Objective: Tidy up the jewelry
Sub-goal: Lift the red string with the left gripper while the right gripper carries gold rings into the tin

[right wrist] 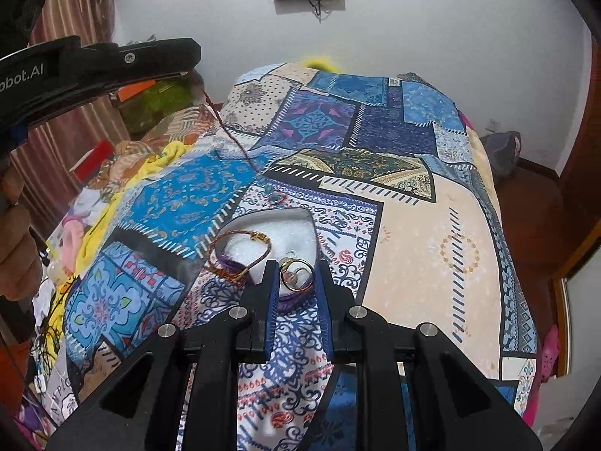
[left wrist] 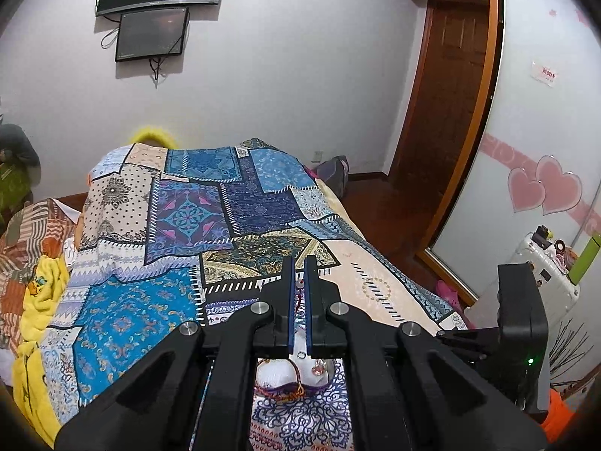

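Overhead, left claw (right wrist: 195, 71) pinches thin red cord (right wrist: 229, 131).

The left hand-held gripper (right wrist: 193, 71) reads "obot.AI", its start apparently cut off.

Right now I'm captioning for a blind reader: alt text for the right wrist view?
The open right hand-held gripper frames a gold ring in a white foam-lined tray on a blue patchwork bedspread.
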`<state>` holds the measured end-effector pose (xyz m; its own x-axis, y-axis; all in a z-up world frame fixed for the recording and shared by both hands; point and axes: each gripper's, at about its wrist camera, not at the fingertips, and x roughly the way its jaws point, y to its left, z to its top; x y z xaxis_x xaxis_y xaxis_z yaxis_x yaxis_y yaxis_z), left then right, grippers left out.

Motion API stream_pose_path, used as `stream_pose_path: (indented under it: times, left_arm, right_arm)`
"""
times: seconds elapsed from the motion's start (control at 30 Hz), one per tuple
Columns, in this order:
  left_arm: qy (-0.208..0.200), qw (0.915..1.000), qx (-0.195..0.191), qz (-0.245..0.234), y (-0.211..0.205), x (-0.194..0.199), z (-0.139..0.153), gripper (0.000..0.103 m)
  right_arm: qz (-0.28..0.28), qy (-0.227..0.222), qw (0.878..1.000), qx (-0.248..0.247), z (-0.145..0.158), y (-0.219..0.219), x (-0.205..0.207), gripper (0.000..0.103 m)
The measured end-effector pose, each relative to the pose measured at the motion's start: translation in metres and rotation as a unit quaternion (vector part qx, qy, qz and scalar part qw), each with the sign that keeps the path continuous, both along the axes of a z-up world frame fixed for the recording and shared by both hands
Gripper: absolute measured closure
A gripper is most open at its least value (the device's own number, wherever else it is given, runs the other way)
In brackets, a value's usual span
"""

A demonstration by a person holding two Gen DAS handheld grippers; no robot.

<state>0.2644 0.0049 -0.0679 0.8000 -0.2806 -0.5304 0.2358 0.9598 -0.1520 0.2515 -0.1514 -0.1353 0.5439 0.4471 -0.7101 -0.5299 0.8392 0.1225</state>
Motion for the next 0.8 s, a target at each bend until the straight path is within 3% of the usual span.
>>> stream_pose_path:
  times: [0.27,0.8]
  left_arm:
    - [0.027,0.9995,0.016,-0.007,-0.005,0.016,-0.022,0.101]
    - [0.109,0.9937,0.015,-0.022,0.005,0.013,-0.082,0.101]
  right_arm:
    - [-0.001,0.003,1.000,0.003,-0.003,-0.001,0.007,0.086]
    - [0.016,0.013,1.000,-0.013,-0.014,0.015,0.017,0.086]
